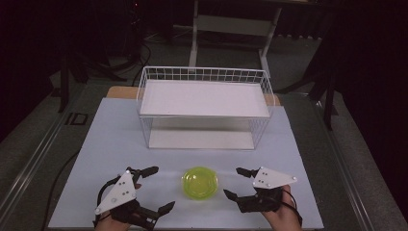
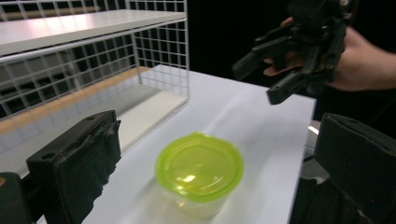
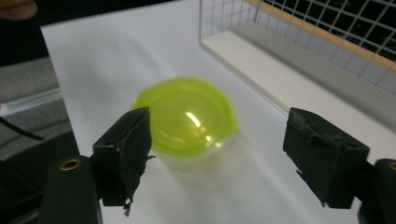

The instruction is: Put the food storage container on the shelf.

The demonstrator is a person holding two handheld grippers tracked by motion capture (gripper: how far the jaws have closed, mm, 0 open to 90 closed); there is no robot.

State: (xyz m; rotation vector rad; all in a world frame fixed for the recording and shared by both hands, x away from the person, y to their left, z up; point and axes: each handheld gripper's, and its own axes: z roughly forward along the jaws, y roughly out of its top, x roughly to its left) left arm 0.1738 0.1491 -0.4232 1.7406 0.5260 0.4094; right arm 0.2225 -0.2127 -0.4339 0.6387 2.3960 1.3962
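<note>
High view: the counter (image 1: 110, 144), covered in pale sheet, carries a white wire rack (image 1: 204, 106) at its far half, with a flat shelf on top and another near the base. Nearer the person, well apart from the rack and between the two grippers, sits a small tub (image 1: 199, 182) with a yellow-green lid, upright on the counter and touched by nothing.

The left gripper (image 1: 153, 188) lies just left of the tub, its jaws spread wide, one tip pointing toward the rack and the other near the counter's front. The right gripper (image 1: 236, 183) mirrors it on the other side, jaws likewise spread and empty. Both are held in hands coming in from the bottom edge.

Left gripper view: the tub (image 2: 199, 170) stands between and beyond the two black jaws, with the rack (image 2: 93, 56) to the left and the right gripper (image 2: 299, 51) farther off, held above the counter. Right gripper view: the tub (image 3: 187, 116) lies ahead of the spread jaws, a little toward the left one; it looks blurred, so the lid's seal is hard to judge.

The step in hand appears to be the approach, with no grasp yet made. The next move likely calls for one gripper to close in until the tub's wall sits squarely between its jaws, then squeeze gently, since the thin plastic may flex or slide on the smooth sheet.
</note>
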